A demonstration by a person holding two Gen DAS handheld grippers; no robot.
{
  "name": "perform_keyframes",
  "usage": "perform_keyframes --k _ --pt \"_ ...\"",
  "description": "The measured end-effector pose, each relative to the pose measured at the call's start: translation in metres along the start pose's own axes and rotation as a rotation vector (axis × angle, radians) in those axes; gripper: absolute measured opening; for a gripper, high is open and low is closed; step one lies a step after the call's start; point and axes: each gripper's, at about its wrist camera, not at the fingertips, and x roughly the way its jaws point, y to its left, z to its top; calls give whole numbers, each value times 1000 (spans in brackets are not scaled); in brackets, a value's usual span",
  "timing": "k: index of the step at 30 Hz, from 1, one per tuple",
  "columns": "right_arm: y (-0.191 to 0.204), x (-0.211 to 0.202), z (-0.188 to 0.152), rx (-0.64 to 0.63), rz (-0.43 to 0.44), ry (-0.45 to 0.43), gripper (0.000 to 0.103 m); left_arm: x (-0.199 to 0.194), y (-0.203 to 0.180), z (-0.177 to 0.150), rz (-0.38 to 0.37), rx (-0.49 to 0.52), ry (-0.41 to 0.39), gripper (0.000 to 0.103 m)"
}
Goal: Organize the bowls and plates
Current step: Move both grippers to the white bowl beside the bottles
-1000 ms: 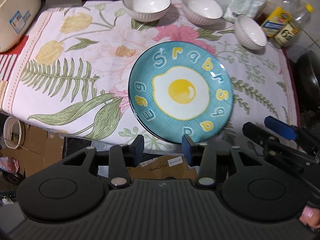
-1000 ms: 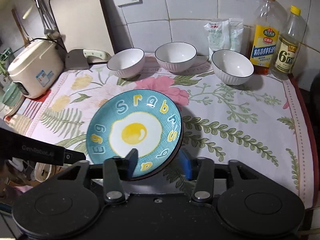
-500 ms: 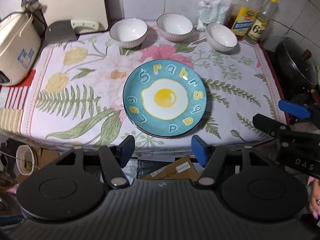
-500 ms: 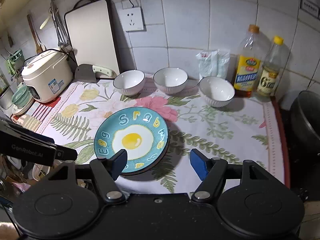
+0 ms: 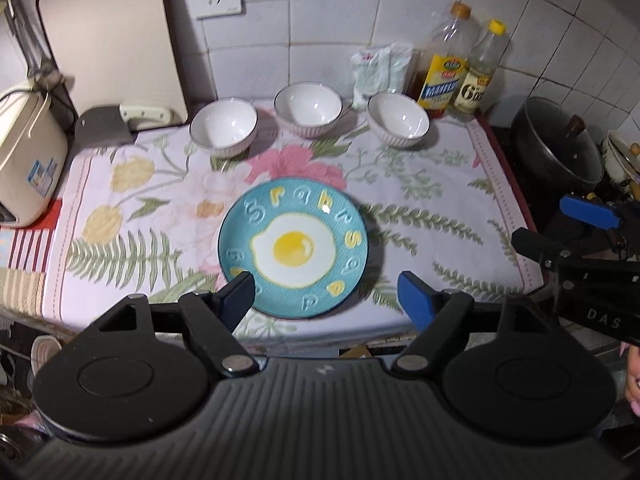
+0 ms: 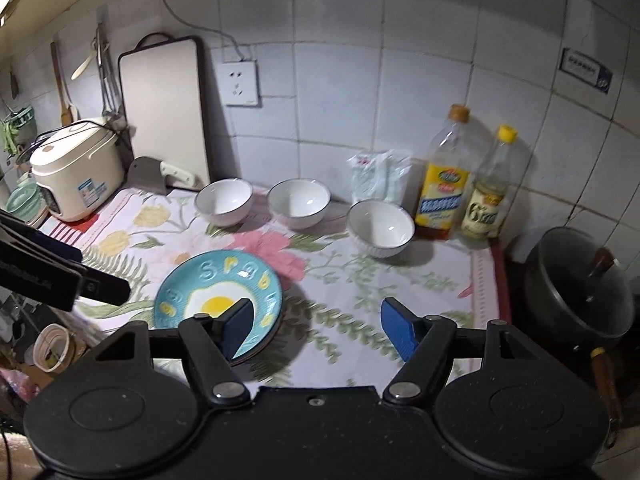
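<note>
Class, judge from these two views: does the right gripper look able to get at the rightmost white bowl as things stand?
Probably yes. The right gripper is open and empty, and only bare floral cloth lies between it and the rightmost white bowl.

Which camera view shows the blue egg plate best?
The left wrist view: the blue egg plate lies nearly whole and centred, seen from above. In the right wrist view it sits lower left, seen obliquely, partly hidden behind a finger.

Dim indoor light, soft shadows, glare on bowls, fisheye-bent edges, slight blur
</note>
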Motion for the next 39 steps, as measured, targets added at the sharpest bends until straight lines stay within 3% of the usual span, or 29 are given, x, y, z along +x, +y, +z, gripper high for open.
perform_keyframes --k 9,12,21,27,34,39 --pt "-53 16 26 -28 -8 -90 75 26 -29 39 47 4 -62 88" --pt "-72 33 37 -33 -18 -100 75 32 -37 54 13 -31 -80 88" --pt "-113 86 66 -185 23 -123 75 76 -64 97 25 -104 -153 88" --pt "-143 158 63 -82 104 -72 75 125 -71 106 -15 -199 -198 88" --pt "-160 246 46 53 188 43 75 193 -75 117 -2 -291 -146 84" --pt "-163 278 45 64 192 50 75 233 -73 127 8 -346 -144 82"
